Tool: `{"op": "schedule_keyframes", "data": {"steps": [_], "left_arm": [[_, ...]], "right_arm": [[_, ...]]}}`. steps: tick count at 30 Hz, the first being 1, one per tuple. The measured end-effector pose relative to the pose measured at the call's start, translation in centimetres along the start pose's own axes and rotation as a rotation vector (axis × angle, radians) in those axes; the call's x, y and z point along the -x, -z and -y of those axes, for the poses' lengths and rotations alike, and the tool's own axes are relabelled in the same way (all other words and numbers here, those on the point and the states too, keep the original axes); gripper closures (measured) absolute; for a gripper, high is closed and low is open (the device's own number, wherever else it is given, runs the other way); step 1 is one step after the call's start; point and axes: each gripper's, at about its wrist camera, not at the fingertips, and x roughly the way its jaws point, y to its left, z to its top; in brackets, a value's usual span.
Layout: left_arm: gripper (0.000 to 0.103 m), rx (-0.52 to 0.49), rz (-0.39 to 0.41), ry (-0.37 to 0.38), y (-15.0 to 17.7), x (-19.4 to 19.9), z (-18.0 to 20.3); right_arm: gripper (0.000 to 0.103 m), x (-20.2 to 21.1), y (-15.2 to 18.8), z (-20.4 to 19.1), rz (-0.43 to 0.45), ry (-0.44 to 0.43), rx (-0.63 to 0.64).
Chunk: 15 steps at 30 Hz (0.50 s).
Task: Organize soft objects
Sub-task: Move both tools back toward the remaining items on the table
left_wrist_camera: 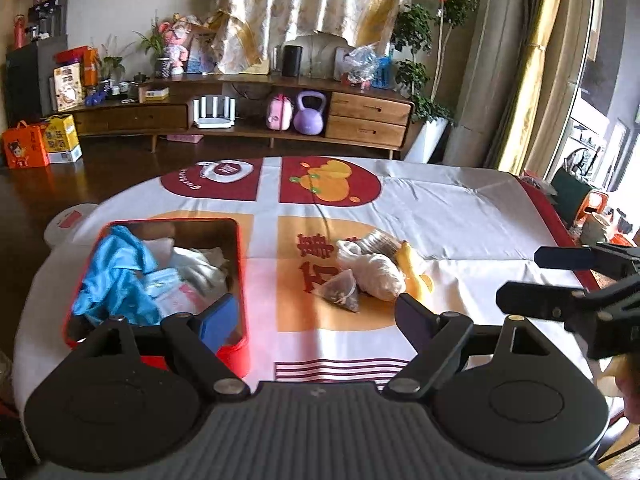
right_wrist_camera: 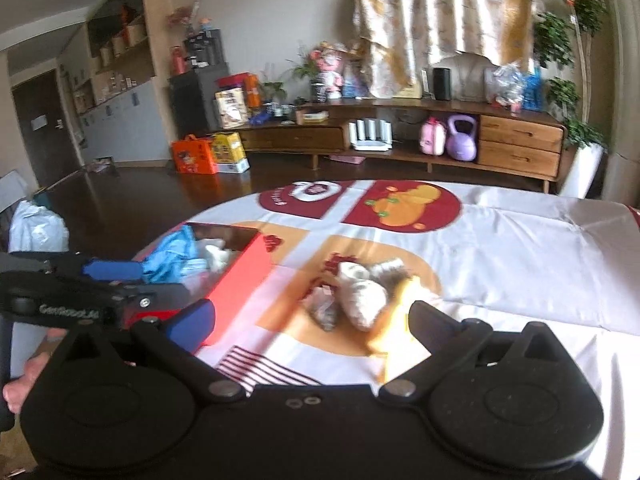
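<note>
Nearest the left wrist camera, the left gripper (left_wrist_camera: 316, 316) stood with its jaws spread wide and nothing between them, one blue-padded finger (left_wrist_camera: 219, 325) hanging over the near corner of the red box (left_wrist_camera: 240, 300) and the other dark finger ending just short of the loose pile. That pile of soft things lay on the orange patch of the printed tablecloth (left_wrist_camera: 460, 216), a little to the right of the box: a mesh pyramid sachet (left_wrist_camera: 341, 291) at the front, a pale wrapped bundle (left_wrist_camera: 376, 270) touching it behind, a striped rolled piece (left_wrist_camera: 378, 240) farther back, and a yellow item (left_wrist_camera: 414, 270) along the bundle's right side (what it was made of could not be told). Inside the open box sat a crumpled blue cloth (left_wrist_camera: 114, 272), a small printed packet (left_wrist_camera: 172, 294) and a white cloth (left_wrist_camera: 200, 266), all heaped together. In the right wrist view, which was blurred, the right gripper (right_wrist_camera: 312, 320) also stood fully spread and empty, its fingers framing the same pile from the near side, with the yellow item just beside the right-hand finger. Each gripper showed at the edge of the other's view, and part of a hand (right_wrist_camera: 30, 376) was visible low on the left of the right wrist view. Beyond the table ran a dark wooden floor and a long wooden sideboard (left_wrist_camera: 368, 114) holding a purple kettlebell (left_wrist_camera: 309, 114) and a pink case (left_wrist_camera: 280, 114).
</note>
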Motion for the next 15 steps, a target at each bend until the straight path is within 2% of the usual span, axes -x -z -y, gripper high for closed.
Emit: {"op": "schedule_keyframes", "data": {"steps": [6,10,15], "left_arm": [[0.018,-0.052,-0.035,0.002,0.2,-3.0,1.7],[0.018,-0.039,-0.076,0.018,0.4,-5.6,2.0],[0.018,-0.073,-0.090,0.020,0.5,-8.3,2.8]], "right_arm": [[0.000,-1.5,0.4,2.9,-0.032,0.045,-0.031],[0.000,-2.7,0.9,4.1,-0.063,0.051,-0.041],[0.000,-4.7,1.0,5.7,-0.097,0.065,-0.078]]}}
